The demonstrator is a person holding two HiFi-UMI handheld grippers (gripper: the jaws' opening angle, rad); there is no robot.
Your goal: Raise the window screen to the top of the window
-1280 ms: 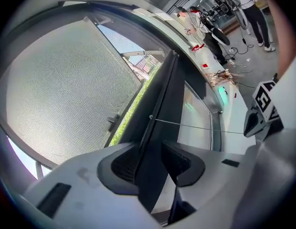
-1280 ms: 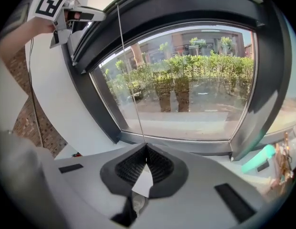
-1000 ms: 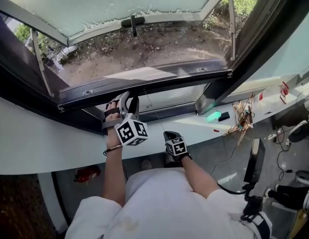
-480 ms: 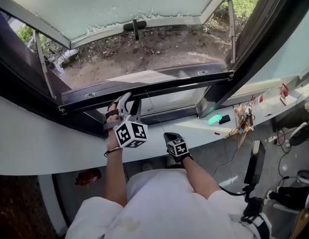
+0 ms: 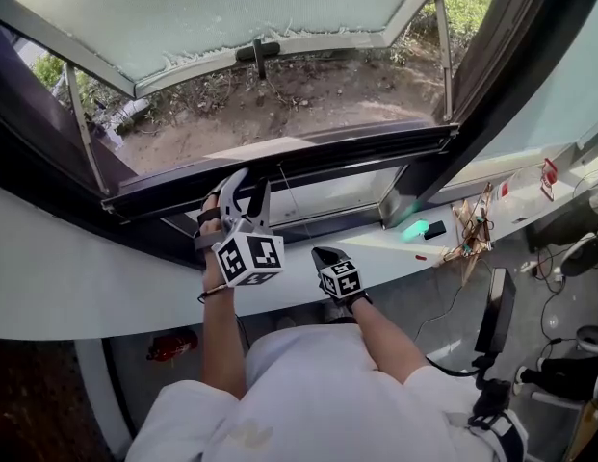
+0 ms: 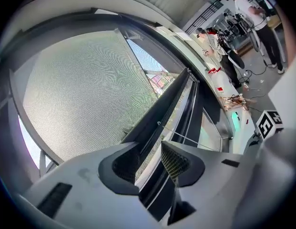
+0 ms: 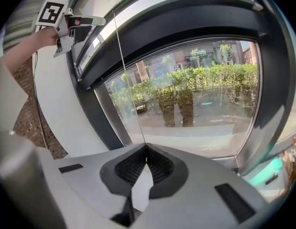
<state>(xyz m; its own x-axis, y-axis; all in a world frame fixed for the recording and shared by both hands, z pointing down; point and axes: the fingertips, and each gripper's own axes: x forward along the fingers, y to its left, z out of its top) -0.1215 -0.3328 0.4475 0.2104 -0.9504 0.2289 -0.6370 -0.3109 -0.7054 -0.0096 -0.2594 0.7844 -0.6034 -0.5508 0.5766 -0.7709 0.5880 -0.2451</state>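
A large black-framed window [image 5: 510, 75] fills the upper half of the head view, above a curved white sill [image 5: 77, 277]. The dark bottom rail of the window screen [image 5: 356, 150] is seen slanting across mid-frame, low in the opening, with grey mesh [image 6: 86, 94] spread beyond it. The left gripper [image 5: 252, 183] is set at centre-left, and its jaws are clamped on that rail [image 6: 162, 109]. Below centre, the right gripper [image 5: 323, 255] is held with its jaws pressed together on a thin pale cord [image 7: 126, 80].

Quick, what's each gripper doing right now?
Left gripper: closed on the screen's bottom bar.
Right gripper: closed, pinching the thin pull cord.
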